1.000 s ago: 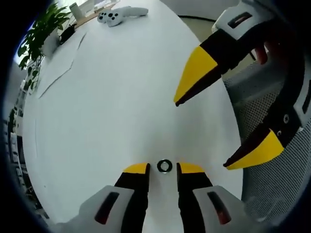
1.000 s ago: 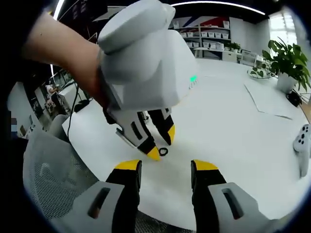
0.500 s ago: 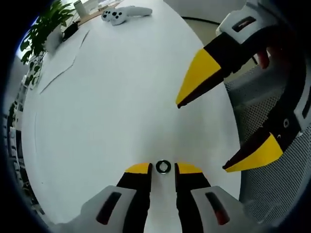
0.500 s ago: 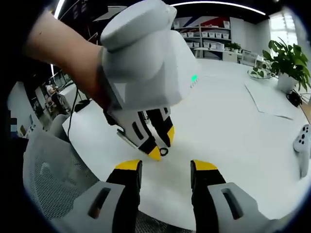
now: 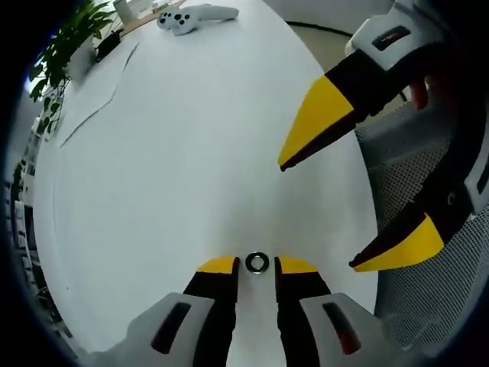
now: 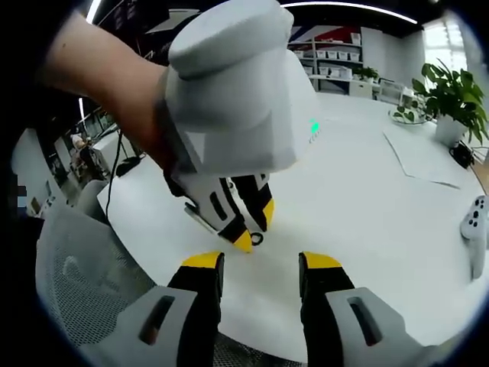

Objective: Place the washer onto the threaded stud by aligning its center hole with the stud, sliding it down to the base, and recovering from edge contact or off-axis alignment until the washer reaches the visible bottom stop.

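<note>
A small dark metal washer [image 5: 257, 263] lies flat on the white table [image 5: 176, 176], between the yellow fingertips of my left gripper [image 5: 257, 265]. The jaws stand close on either side of it with a thin gap each way, so the gripper is open. In the right gripper view the left gripper [image 6: 256, 229] points down at the table with a hand holding it, and the washer [image 6: 257, 239] shows at its tips. My right gripper [image 6: 261, 261] hangs open just short of it, with nothing between its fingers. It enters the left gripper view from the right [image 5: 317, 215].
A white game controller [image 5: 191, 17] [image 6: 477, 229] lies at the table's far end beside a potted plant [image 5: 69, 42] [image 6: 451, 92]. A paper sheet [image 6: 428, 157] lies flat there. A grey mesh chair [image 6: 76, 283] [image 5: 435, 306] stands at the near table edge.
My left gripper's jaws have drawn slightly closer around the washer. The washer and the right gripper have stayed in place.
</note>
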The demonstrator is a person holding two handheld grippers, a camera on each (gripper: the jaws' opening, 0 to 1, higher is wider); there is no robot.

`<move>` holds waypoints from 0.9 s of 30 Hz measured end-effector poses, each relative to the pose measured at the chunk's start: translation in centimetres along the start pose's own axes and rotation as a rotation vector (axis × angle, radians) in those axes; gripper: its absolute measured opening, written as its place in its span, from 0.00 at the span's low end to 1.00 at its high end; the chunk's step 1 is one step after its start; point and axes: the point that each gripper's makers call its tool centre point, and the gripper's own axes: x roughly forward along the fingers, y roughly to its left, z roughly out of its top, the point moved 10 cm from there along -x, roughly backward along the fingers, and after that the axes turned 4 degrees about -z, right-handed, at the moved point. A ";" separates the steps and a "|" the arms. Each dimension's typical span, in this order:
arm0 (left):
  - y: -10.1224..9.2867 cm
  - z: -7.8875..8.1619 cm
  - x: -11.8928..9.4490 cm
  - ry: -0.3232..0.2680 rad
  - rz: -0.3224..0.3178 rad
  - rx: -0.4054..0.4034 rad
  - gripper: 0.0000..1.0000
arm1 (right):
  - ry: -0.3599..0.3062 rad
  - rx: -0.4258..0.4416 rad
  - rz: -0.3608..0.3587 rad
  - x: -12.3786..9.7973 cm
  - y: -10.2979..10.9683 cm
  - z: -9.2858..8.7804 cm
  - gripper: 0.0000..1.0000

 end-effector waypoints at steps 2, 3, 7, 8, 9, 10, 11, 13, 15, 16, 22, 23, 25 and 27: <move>0.0 0.0 -0.1 -0.003 0.000 -0.005 0.16 | -0.001 0.001 -0.001 0.0 0.0 0.0 0.42; -0.1 0.0 -0.1 -0.004 0.002 -0.004 0.16 | -0.002 0.002 -0.001 0.0 0.0 0.0 0.42; -0.1 0.0 0.1 0.002 0.005 0.003 0.11 | -0.004 0.005 -0.003 0.0 0.0 0.0 0.42; -0.1 0.1 0.1 0.004 0.005 0.003 0.10 | -0.005 0.005 -0.003 0.0 0.0 0.0 0.42; -0.1 0.1 0.1 0.005 0.005 -0.001 0.10 | -0.004 0.005 -0.003 0.0 -0.1 0.0 0.42; -0.1 0.1 0.0 0.004 0.005 -0.001 0.10 | -0.004 0.005 -0.003 0.0 -0.1 0.0 0.42; -0.1 0.1 0.0 0.003 0.004 -0.001 0.09 | -0.005 0.006 -0.003 0.0 0.0 0.0 0.42; 0.0 0.0 0.1 -0.001 0.003 -0.003 0.08 | -0.007 0.005 -0.004 0.0 -0.1 0.0 0.42; 0.0 0.0 0.0 -0.004 0.002 -0.006 0.08 | -0.005 0.006 -0.006 0.0 -0.1 0.0 0.42; 0.0 0.0 0.1 -0.006 0.000 -0.005 0.08 | -0.005 0.006 -0.006 0.0 -0.1 0.0 0.42; 0.1 -0.3 0.0 -0.028 -0.012 -0.011 0.09 | -0.004 0.006 -0.007 0.0 -0.1 0.0 0.42; 0.0 -0.3 0.0 -0.027 -0.018 -0.010 0.10 | -0.005 0.005 -0.006 0.0 -0.1 0.0 0.42; -0.1 -0.4 -0.1 -0.008 -0.017 0.013 0.12 | -0.003 0.003 -0.005 0.0 -0.1 0.0 0.42; -0.1 -0.5 -0.1 -0.003 -0.014 0.017 0.12 | -0.002 0.003 -0.005 0.0 -0.1 0.0 0.42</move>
